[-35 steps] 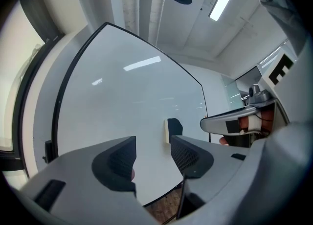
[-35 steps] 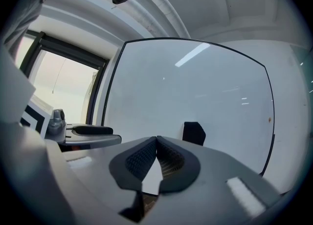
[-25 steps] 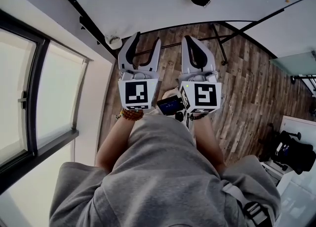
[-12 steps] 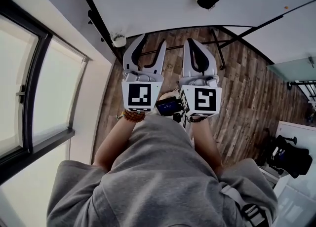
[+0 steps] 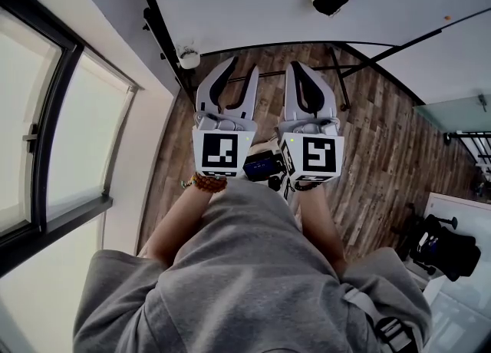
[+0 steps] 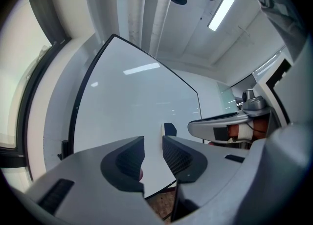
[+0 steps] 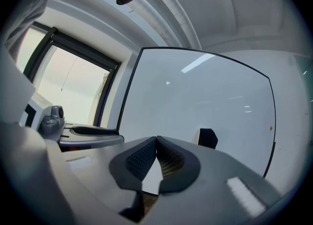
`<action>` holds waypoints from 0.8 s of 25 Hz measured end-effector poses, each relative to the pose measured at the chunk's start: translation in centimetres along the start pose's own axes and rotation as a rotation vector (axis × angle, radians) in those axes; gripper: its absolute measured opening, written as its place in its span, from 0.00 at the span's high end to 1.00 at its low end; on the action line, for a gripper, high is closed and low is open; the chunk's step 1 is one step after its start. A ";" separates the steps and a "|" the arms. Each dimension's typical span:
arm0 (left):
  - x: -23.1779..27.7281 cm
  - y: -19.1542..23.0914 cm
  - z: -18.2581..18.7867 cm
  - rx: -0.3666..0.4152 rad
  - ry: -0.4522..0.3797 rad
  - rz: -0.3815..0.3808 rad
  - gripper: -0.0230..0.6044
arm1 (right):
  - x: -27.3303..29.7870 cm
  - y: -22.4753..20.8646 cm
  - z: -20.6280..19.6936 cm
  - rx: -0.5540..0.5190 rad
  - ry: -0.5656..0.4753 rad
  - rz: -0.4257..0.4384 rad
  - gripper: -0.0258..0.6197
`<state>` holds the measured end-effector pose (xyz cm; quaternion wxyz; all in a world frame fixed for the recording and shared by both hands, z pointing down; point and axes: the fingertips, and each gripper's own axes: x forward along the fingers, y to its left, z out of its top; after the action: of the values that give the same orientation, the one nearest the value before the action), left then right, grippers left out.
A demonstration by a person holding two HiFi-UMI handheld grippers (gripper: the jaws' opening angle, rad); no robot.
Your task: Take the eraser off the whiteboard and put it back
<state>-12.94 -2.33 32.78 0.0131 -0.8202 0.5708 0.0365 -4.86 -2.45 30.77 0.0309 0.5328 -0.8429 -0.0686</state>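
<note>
Left tool (image 6: 153,143) points level at the whiteboard (image 6: 132,106), since the board stands upright. Its jaws have just been closing and now stand a narrow gap apart, with nothing between them but the board's white face beyond. Right tool (image 7: 156,140), held beside it, has its tips pressed together and is empty too. Ahead and to the right of both, well apart from them, the eraser (image 7: 207,138) clings to the board. That fits an eraser waiting to be taken or one put back, so I hold both tools squared to the board.
</note>
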 end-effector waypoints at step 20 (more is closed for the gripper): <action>-1.5 0.8 -0.4 -0.029 0.018 0.047 0.95 | -0.4 1.0 -0.5 0.020 0.008 0.032 0.94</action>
<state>-14.21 -1.26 33.35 -0.0045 -0.8071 0.5892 0.0377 -5.55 -1.66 31.41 0.0302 0.5198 -0.8518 -0.0573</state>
